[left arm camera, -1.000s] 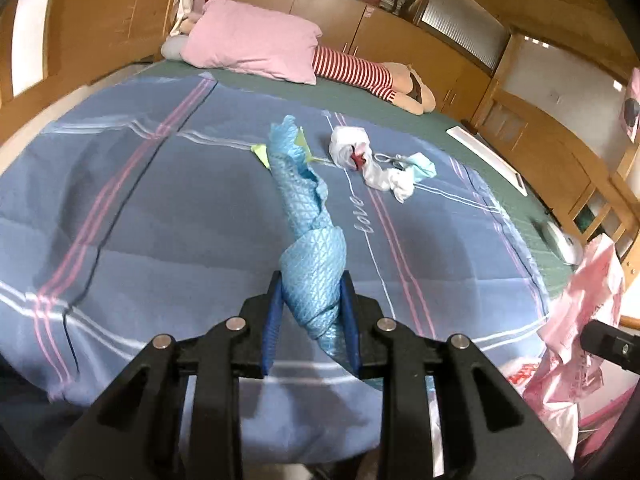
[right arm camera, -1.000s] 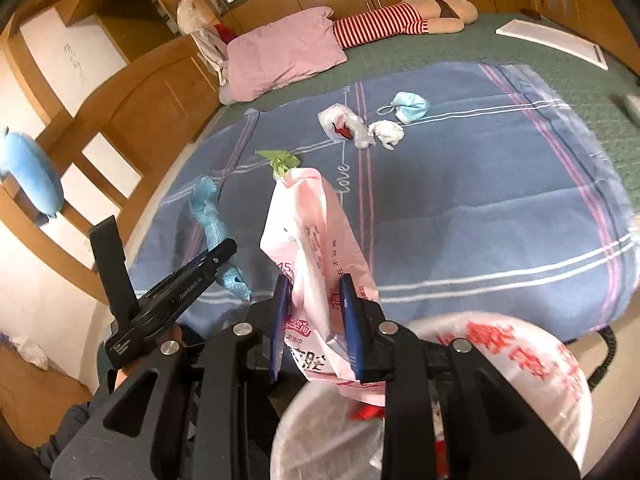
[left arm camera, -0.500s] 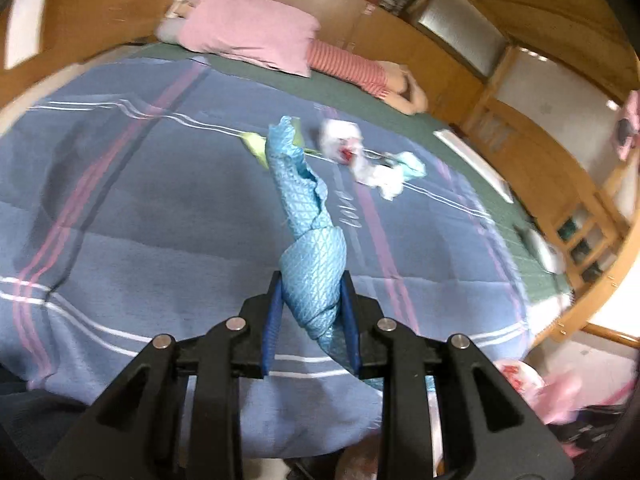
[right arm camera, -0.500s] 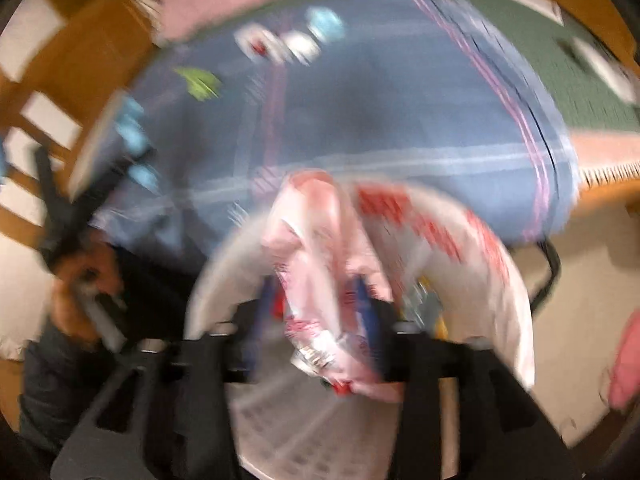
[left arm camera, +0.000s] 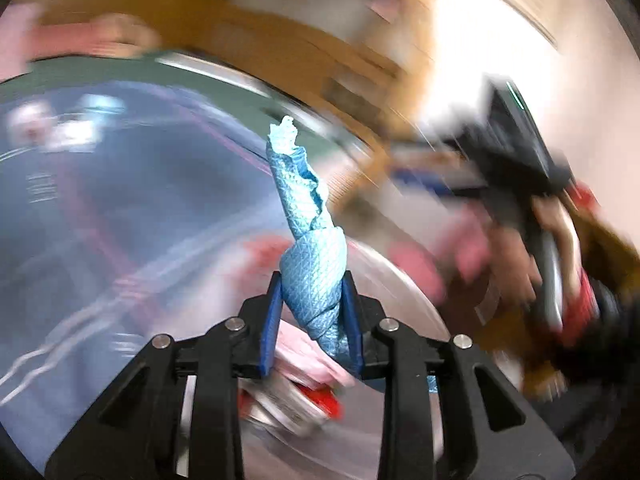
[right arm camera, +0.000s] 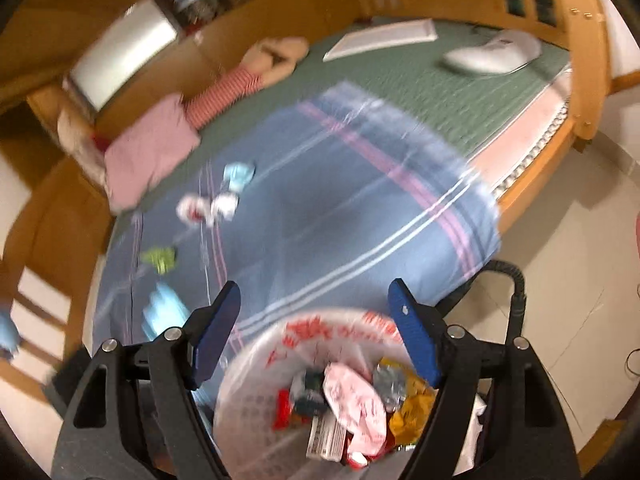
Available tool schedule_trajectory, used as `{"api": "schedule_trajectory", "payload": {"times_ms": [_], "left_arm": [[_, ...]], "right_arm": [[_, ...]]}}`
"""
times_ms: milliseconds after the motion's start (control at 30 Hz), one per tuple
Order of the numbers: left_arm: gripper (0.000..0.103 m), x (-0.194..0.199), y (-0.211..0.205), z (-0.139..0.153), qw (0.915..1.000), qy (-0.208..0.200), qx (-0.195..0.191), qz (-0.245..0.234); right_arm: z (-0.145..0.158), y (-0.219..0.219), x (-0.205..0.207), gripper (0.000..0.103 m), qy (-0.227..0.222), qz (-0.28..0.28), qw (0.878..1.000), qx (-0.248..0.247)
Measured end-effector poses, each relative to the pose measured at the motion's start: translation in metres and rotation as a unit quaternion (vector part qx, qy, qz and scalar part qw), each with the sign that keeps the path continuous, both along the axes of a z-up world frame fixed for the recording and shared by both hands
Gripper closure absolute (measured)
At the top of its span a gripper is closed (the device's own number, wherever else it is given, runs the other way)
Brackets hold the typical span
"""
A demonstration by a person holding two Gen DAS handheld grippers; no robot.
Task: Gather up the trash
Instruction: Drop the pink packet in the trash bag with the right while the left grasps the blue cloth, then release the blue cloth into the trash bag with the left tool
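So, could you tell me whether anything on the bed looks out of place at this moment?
Yes: litter lies on the blue striped blanket: a green wrapper, crumpled white tissues and a blue face mask. The left tool grips a twisted blue cloth; the right tool is open over the trash bin.
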State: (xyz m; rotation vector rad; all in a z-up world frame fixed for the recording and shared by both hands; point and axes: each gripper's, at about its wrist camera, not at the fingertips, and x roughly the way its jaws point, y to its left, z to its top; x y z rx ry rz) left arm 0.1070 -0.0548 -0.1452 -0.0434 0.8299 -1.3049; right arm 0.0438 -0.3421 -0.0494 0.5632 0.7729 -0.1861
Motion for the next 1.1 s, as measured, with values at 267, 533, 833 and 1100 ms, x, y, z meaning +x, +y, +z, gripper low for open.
{"api": "schedule_trajectory", "payload": {"times_ms": [267,533,833,1100], "left_arm": [[0.011,0.008,-0.015,-0.015,0.9968,0.005,0.065,0.046],[0.011,0.042,0.018,-0.011,0.9728,-0.010,0.056,0.225],[0.011,0.060,0.047,-0.008,0.9345,-0.017,0.093,0.343],[0.011,0.067,0.064,-0.016,0.9207,0.008,0.111,0.374]], "right_arm": [[0.000,-0.003,0.003,0.024,-0.004,-0.004,1.000,-0.007],[-0.020,0.013,0.014,0.024,0.025,0.011,1.000,0.013],[-0.036,0.046,0.035,0.024,0.046,0.044,0.998,0.014],[-0.040,0.062,0.044,0.024,0.056,0.061,0.996,0.014]]}}
